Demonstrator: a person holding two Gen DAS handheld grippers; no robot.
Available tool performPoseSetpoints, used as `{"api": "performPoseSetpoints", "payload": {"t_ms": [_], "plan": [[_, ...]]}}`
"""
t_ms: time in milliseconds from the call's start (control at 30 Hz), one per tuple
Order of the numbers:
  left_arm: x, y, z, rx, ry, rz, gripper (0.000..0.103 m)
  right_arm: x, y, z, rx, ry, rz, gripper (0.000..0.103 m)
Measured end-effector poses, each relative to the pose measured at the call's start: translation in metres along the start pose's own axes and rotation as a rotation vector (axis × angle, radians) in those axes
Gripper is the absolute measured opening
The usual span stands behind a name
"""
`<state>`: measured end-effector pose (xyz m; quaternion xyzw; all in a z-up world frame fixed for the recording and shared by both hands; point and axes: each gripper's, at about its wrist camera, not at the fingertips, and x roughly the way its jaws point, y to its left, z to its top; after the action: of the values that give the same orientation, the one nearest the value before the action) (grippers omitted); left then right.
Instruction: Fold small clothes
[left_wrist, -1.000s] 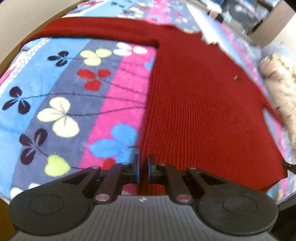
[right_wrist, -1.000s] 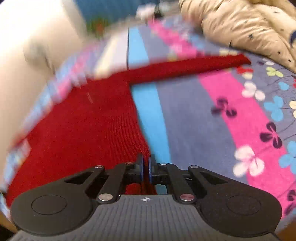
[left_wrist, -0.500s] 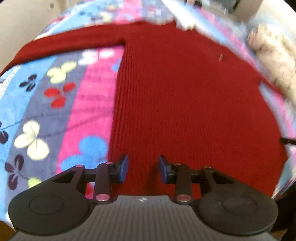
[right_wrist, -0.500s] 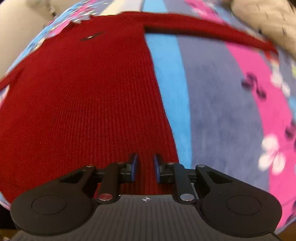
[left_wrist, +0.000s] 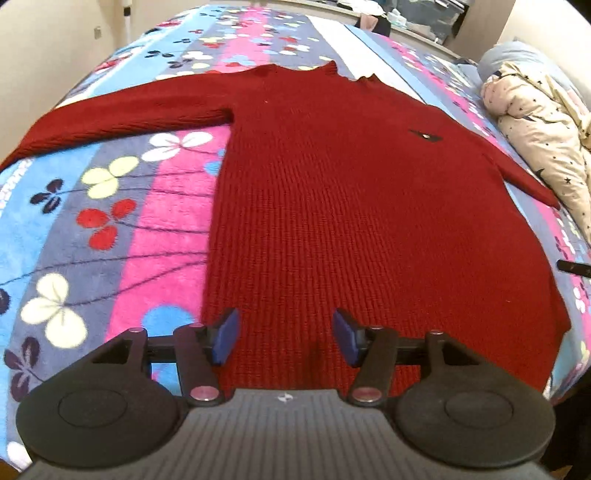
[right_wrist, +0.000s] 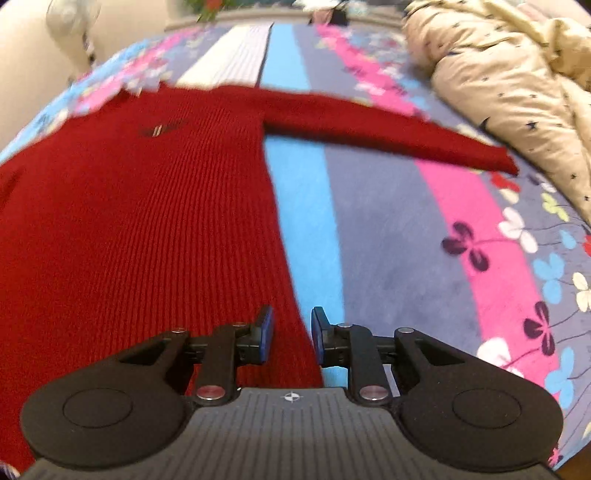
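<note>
A red knitted sweater lies flat, front up, on a flowered blanket, both sleeves spread out sideways. My left gripper hovers over the sweater's bottom hem near its left edge; its jaws are opening, with only cloth lying below them and nothing pinched. In the right wrist view the same sweater fills the left half. My right gripper is at the hem's right corner, its jaws opening a little, the sweater's edge lying under the gap between the blue pads.
A beige star-print quilt is bunched along the right side of the bed, close to the right sleeve's cuff. A dark tip, probably the other gripper, shows at the right edge of the left wrist view. A wall is on the left.
Both grippers went from shut to open, the left much wider. Both views swung toward the sweater's body, which now lies flat with its hem released.
</note>
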<state>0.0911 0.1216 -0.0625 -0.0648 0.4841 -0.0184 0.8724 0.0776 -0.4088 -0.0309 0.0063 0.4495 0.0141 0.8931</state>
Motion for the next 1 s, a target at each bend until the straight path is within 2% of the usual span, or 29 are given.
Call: {"api": "performPoseSetpoints", "payload": {"t_ms": [100,267,433,600,800,933,1000], "plan": [[-0.002,0.001,0.001,-0.005,-0.014,0.012,0.061,-0.001,-0.006,0.006,0.041,-0.052,0.009,0.024],[-0.013,0.006,0.005,-0.056,-0.085,-0.009,0.061,-0.006,-0.013,0.012,0.085,-0.129,0.014,0.024],[-0.016,0.007,0.006,-0.072,-0.090,-0.007,0.061,-0.004,-0.007,0.013,0.077,-0.132,0.037,0.024],[-0.015,0.007,0.005,-0.070,-0.088,-0.007,0.061,-0.006,0.000,0.012,0.031,-0.141,0.023,0.025],[-0.016,0.009,0.006,-0.080,-0.101,-0.004,0.061,-0.005,-0.001,0.013,0.044,-0.138,0.018,0.025],[-0.027,0.012,0.007,-0.088,-0.188,0.018,0.060,-0.007,-0.002,0.015,0.064,-0.159,0.020,0.025],[-0.038,0.014,0.008,-0.081,-0.258,0.037,0.052,-0.011,-0.003,0.019,0.091,-0.189,0.031,0.025]]}}
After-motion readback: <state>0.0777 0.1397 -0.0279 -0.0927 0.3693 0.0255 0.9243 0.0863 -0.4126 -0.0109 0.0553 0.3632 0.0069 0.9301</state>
